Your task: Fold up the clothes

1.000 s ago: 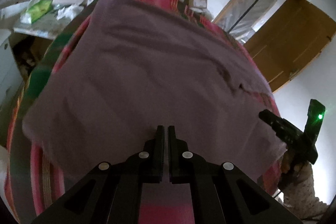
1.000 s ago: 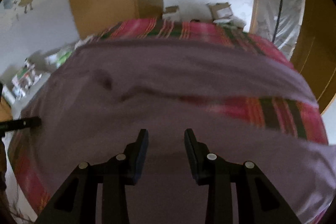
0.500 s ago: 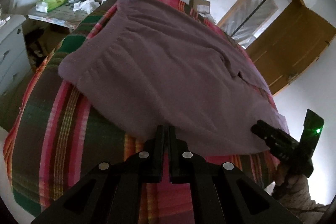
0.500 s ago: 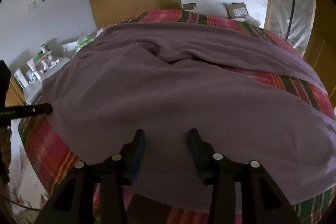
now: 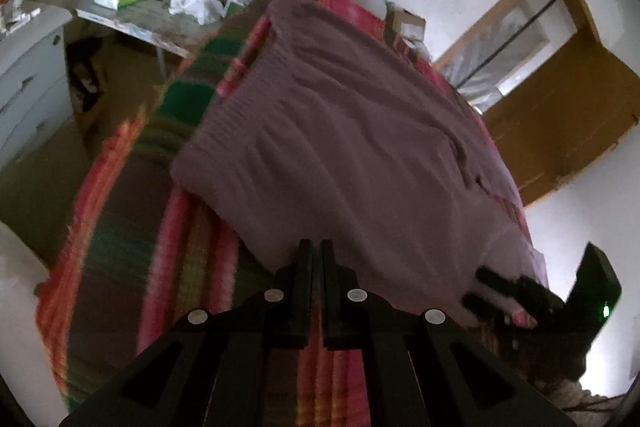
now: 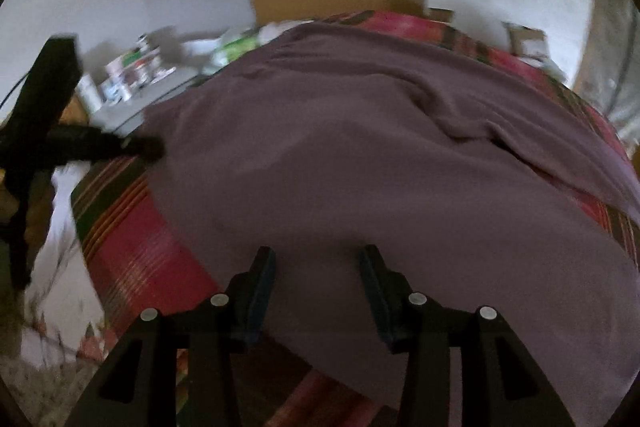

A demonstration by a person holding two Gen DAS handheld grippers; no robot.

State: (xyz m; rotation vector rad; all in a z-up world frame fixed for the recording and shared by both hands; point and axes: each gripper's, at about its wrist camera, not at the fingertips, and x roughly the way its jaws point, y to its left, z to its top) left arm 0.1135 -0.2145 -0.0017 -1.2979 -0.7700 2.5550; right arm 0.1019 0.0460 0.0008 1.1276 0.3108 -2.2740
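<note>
Purple garment [image 5: 360,155] lies lengthwise along the striped bed [image 5: 120,247]; left gripper [image 5: 316,259] pinched together, right gripper [image 6: 318,267] spread wide at its near edge.

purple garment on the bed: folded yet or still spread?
Spread. The purple knit garment lies open across the striped red-and-green bedcover, ribbed hem flat, only shallow wrinkles, no fold line visible.

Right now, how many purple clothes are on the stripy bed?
1: a purple knitted garment spread flat across the red and green striped bedcover, its near edge at both grippers. Anything underneath would be hidden.
</note>
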